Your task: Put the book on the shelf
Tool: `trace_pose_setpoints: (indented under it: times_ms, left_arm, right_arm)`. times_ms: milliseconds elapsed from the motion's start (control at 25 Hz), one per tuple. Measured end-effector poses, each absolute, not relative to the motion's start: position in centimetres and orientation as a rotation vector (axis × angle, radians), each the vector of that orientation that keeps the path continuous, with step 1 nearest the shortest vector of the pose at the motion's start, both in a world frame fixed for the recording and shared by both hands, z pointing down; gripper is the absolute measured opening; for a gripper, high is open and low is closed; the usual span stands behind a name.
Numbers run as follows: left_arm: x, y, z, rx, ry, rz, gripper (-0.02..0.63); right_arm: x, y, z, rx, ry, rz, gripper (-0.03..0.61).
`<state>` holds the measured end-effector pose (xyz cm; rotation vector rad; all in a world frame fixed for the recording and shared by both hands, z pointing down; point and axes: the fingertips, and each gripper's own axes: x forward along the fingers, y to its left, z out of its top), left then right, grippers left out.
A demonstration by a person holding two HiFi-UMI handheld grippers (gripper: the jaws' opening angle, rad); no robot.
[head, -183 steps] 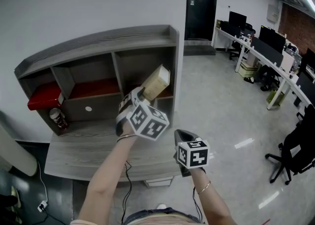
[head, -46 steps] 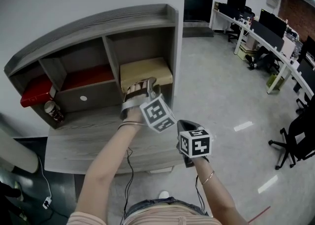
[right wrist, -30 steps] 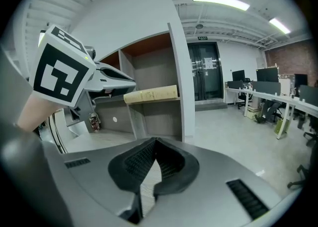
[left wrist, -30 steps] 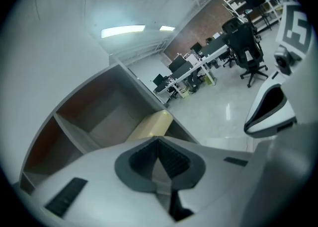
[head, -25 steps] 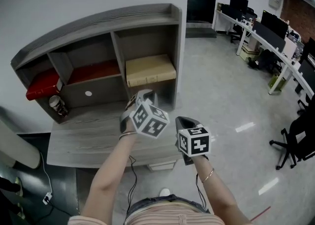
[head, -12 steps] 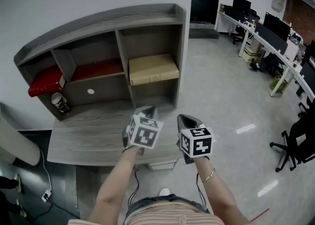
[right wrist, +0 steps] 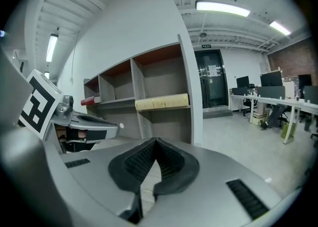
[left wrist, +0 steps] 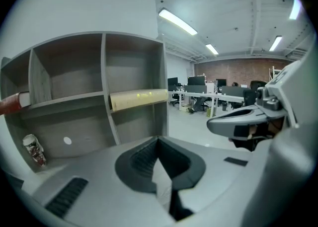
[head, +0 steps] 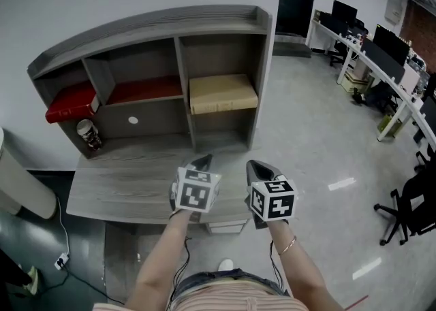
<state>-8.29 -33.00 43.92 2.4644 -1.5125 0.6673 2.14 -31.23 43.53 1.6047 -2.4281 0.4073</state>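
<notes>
The tan book (head: 223, 92) lies flat on the middle board of the grey shelf unit's (head: 153, 26) right-hand bay; it also shows as the tan book (left wrist: 138, 98) and the tan book (right wrist: 161, 103) in the gripper views. My left gripper (head: 203, 162) is shut and empty, held over the front of the grey desk (head: 119, 187), well short of the book. My right gripper (head: 259, 167) hovers beside it, shut, with nothing between its pads. From the left gripper view the left gripper (left wrist: 158, 141) points at the shelf; so does the right gripper (right wrist: 156, 141).
A red book (head: 70, 103) sticks out of the shelf's left bay. A small can (head: 89, 134) stands on the desk below it. To the right lie open grey floor, office desks with monitors (head: 381, 54) and a black chair (head: 414, 204).
My left gripper has pulled back from the shelf toward me and dropped level with the right one. The book stays on the shelf board. The right gripper has barely moved.
</notes>
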Motion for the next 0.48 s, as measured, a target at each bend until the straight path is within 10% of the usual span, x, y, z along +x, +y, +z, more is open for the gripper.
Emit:
trace_pose_setpoints:
  times_ms: [480]
  left_arm:
    - [-11.5, -32.4, 45.4, 2.378, -1.544, 0.588, 0.011]
  right_arm:
    - [-0.3, -31.5, 44.0, 1.564, -2.449, 0.400, 0.008]
